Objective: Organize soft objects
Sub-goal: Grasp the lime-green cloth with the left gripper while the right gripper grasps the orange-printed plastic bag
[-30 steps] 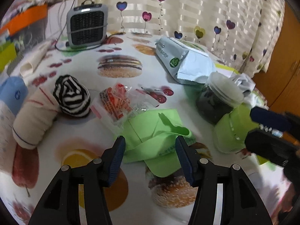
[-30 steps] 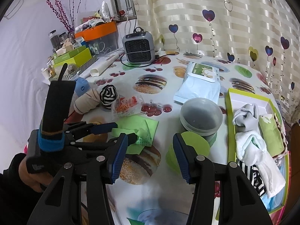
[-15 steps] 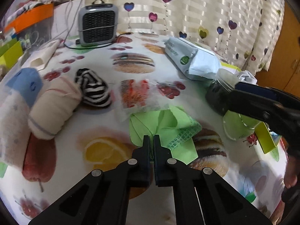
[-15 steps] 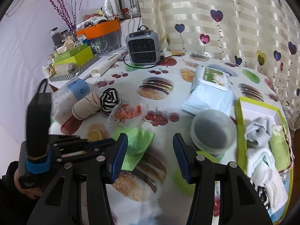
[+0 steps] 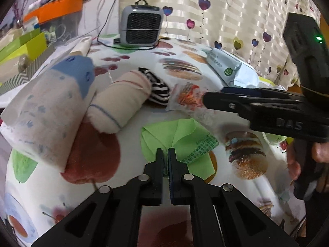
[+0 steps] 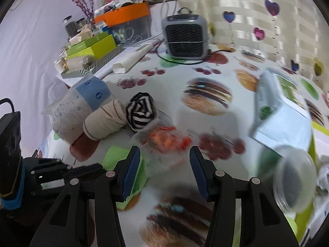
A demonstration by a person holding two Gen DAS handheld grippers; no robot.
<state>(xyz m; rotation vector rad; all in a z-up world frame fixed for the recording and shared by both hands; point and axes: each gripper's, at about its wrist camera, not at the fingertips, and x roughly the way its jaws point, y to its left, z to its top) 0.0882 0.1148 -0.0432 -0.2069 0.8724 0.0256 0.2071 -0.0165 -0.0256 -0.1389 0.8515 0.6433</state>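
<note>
Left gripper (image 5: pixel 166 156) angled down, pinched tight on near edge of crinkly green pouch (image 5: pixel 176 135) lying flat mid-table. Right gripper (image 6: pixel 164 168) tilted down, half open, empty, above blurry clear snack bag (image 6: pixel 164 140).

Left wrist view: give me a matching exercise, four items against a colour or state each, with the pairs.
Items:
1. left gripper
2. right gripper
3. rolled sock
4. heater

Descriptions:
A. grey, with a dark grille
B. open, nothing between the fingers
C. shut on the green packet
D. black and white stripes

Pairs: 1-C, 2-B, 3-D, 4-A
</note>
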